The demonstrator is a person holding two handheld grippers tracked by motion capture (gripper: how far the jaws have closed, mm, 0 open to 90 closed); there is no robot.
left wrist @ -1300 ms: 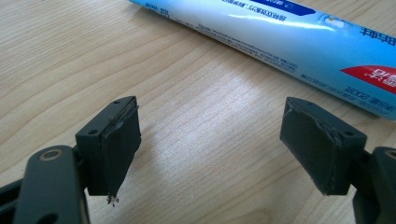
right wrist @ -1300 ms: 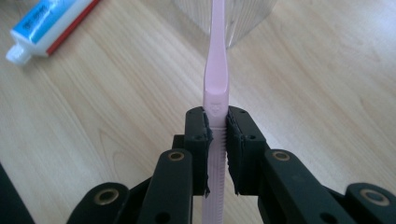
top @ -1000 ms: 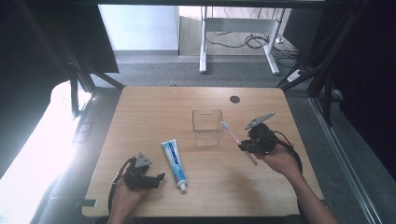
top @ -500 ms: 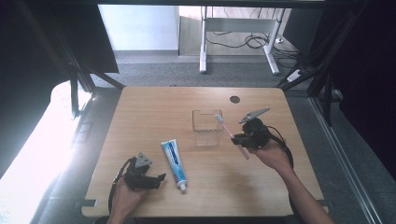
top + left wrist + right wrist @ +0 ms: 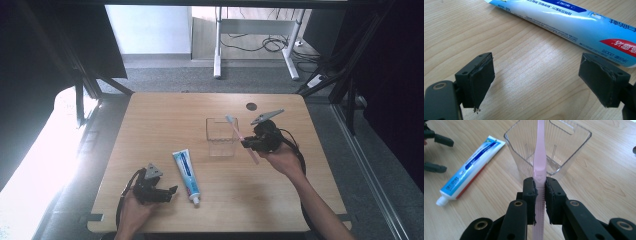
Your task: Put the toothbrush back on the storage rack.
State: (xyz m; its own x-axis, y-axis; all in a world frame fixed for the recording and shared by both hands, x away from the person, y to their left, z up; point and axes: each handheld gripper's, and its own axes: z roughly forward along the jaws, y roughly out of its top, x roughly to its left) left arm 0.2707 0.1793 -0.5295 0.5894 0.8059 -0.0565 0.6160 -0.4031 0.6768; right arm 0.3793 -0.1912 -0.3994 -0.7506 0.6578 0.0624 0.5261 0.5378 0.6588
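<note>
A pink toothbrush (image 5: 540, 157) is clamped in my right gripper (image 5: 540, 188), which is shut on its handle. In the high view the right gripper (image 5: 250, 144) holds the toothbrush (image 5: 239, 132) tilted, head up over the right rim of a clear plastic cup (image 5: 222, 137). The clear cup (image 5: 564, 150) stands just beyond the jaws. A blue and white toothpaste tube (image 5: 186, 174) lies flat on the wooden table (image 5: 165, 115). My left gripper (image 5: 170, 192) rests at the front left, open, with the toothpaste tube (image 5: 564, 22) just past its empty jaws (image 5: 544, 80).
A dark round hole (image 5: 251, 106) sits in the table near its back right. Black frame legs stand at both back corners. White desk legs and cables lie on the floor beyond the table.
My right gripper has carried the toothbrush left and toward the cup, so its head now stands over the cup's rim. The left gripper has stayed put.
</note>
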